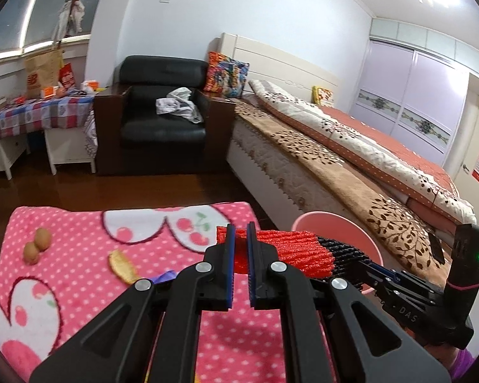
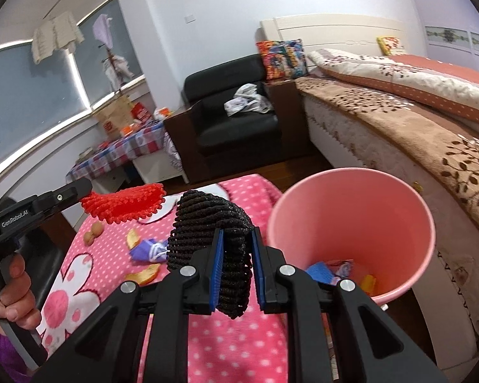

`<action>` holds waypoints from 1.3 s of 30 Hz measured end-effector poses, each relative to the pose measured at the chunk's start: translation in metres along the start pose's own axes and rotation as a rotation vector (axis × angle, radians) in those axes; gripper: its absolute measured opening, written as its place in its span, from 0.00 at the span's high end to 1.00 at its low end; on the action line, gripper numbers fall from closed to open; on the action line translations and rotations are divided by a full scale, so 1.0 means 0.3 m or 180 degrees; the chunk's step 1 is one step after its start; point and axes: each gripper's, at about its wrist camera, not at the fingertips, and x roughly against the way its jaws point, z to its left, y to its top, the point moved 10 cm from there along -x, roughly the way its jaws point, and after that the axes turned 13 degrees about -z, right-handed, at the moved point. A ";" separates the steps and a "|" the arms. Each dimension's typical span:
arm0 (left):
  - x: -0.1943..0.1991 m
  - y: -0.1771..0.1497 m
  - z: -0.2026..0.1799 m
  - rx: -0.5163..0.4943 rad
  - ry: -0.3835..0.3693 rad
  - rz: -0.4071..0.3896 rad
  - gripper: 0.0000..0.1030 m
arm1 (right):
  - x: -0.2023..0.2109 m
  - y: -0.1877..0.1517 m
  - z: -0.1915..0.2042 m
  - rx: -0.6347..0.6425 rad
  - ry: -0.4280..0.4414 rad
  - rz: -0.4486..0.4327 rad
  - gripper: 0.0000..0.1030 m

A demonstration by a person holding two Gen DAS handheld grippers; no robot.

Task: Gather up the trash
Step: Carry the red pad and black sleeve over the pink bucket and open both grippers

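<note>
we've got one long knitted mesh piece (image 1: 290, 252) strung between both grippers, red at one end and black at the other. the left gripper (image 1: 240, 245) is nearly closed, pads pinching the red end; the right gripper (image 2: 236, 257) is narrowed onto the bunched black end (image 2: 214, 220), which bulges up over the jaws and hangs down between them. so both are clamped on the same item, neither is free.

key relation – the pink bin (image 2: 351, 191) sits to the right of the pink dotted blanket (image 1: 79, 255), between it and the bed (image 1: 351, 172). the mesh's long axis runs roughly left to right, red end over the blanket, black end out by the bin rim. in the right wrist view the bin mouth opens just right of and ahead of the right jaws, so the right hand is clearly the nearer one; the left is still over the blanket, a fair way off.

our read: the right end goes over the rim first, then the left follows along the same axis so the whole length drops in rather than draping over the edge.

the bin already holds some scraps. still lying on the blanket – two nuts (image 1: 36, 245), peel pieces (image 1: 121, 265) and a purple wrapper (image 2: 147, 250).
</note>
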 end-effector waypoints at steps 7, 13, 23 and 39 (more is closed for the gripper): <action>-0.078 -0.003 -0.115 -0.0091 -0.0164 0.0065 0.94 | 0.012 0.026 -0.149 -0.0168 -0.0256 -0.0075 0.84; -0.154 -0.021 -0.219 -0.0169 -0.0306 0.0132 0.94 | 0.020 0.052 -0.287 -0.0306 -0.0480 -0.0135 0.84; -0.273 -0.104 -0.369 -0.0293 -0.0486 0.0310 0.94 | 0.023 0.042 -0.475 -0.0423 -0.0764 -0.0115 0.84; -0.421 -0.265 -0.453 -0.0513 -0.0543 0.0624 0.94 | -0.054 -0.008 -0.586 -0.0364 -0.0976 0.0019 0.82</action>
